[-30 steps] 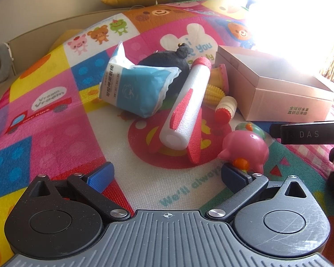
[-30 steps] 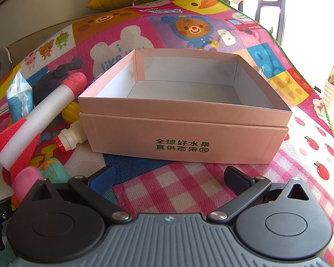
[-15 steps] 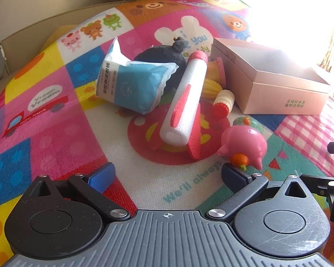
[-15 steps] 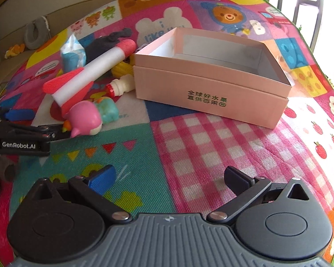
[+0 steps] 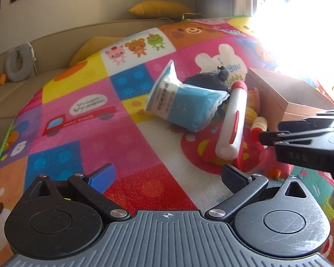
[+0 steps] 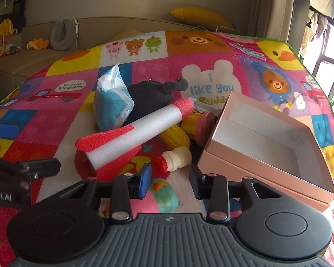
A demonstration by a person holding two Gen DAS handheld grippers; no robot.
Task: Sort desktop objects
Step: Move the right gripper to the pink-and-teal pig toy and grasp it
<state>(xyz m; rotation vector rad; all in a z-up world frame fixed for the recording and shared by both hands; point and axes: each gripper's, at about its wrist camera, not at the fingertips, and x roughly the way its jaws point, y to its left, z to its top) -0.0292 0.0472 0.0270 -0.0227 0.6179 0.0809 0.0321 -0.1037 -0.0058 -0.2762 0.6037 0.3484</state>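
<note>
Crowding pink box (image 6: pixel 267 171), foam rocket (image 6: pixel 144 131), tissue pack (image 6: pixel 111 106)

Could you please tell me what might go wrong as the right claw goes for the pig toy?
1. The right claw's jaws are closing with the pig toy between them, but it sits off-centre; the rounded toy may squirt out.
2. The bottle lies just beyond the fingertips and could get knocked.
3. The left claw is close alongside, so they may bump.
</note>
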